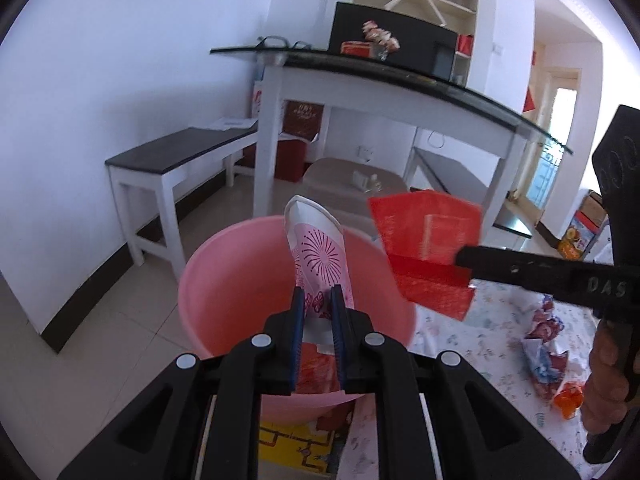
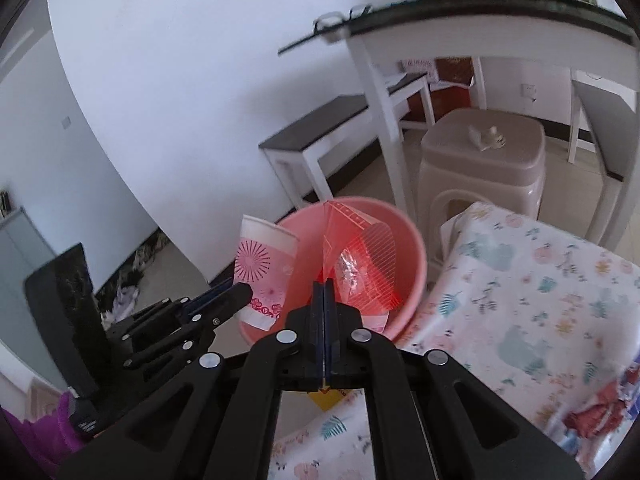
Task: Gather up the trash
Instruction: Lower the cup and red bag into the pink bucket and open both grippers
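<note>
While both pieces hung over the round pink plastic basin (image 1: 224,280), we had our left gripper (image 1: 318,312) with its jaws clamped on a flattened white paper cup printed with pink starbursts (image 1: 320,256), and our right gripper (image 2: 323,312) with its jaws pinched shut on a crumpled red translucent plastic wrapper (image 2: 360,256). The cup stood near the basin's left rim in the right wrist view, so we judged that letting go there could tip it over the edge onto the floor. The wrapper was light and thin, and we feared it might cling to a pad or drift wide of the basin once freed. More trash, a heap of red and blue wrappers (image 1: 546,344), lay on the desk with the floral cloth (image 2: 532,300), not yet collected.
</note>
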The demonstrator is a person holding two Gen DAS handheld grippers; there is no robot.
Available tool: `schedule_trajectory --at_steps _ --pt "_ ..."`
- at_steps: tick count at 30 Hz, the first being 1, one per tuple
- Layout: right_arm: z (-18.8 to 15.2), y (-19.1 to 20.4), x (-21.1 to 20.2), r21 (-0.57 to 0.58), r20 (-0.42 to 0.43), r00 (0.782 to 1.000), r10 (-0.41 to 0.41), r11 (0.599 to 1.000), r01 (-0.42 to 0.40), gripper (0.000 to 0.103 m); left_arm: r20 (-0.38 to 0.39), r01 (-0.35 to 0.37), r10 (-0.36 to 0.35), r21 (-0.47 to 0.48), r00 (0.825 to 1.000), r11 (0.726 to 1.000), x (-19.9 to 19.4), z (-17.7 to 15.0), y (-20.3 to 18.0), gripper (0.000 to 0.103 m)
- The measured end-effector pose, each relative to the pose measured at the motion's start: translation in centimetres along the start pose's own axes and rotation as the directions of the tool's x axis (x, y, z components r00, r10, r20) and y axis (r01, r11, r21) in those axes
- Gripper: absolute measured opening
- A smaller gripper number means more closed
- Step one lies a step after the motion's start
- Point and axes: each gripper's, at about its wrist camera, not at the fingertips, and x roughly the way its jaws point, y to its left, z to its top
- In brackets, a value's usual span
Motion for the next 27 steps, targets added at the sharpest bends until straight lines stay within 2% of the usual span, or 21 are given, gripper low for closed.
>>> schedule_trajectory --at_steps 7,16,23,27 --pt "-0.4 -0.1 3.6 0.013 -0.063 0.998 -0.008 1.0 0.009 0.001 -0.048 -0.034 0.033 -0.02 0.998 0.999 2.0 -1.2 1.1 0.012" --pt "-1.0 -0.7 4.4 0.035 -0.1 0.995 -0.014 0.999 0.017 0.001 -0.082 -0.05 0.045 -0.055 0.996 0.997 2.8 -1.2 1.5 0.016" --pt "-1.5 -0.9 3.0 0.025 -0.08 0.997 -0.016 1.0 0.018 0.027 -0.06 -0.023 0.02 -0.06 0.998 0.998 1.8 -0.9 0.8 0.017" --pt "-1.7 -1.0 2.3 0.028 -0.073 0.997 -0.02 0.999 0.022 0.028 -0.04 -0.001 -0.002 -0.057 0.999 0.998 0.9 -0.5 0.2 0.018"
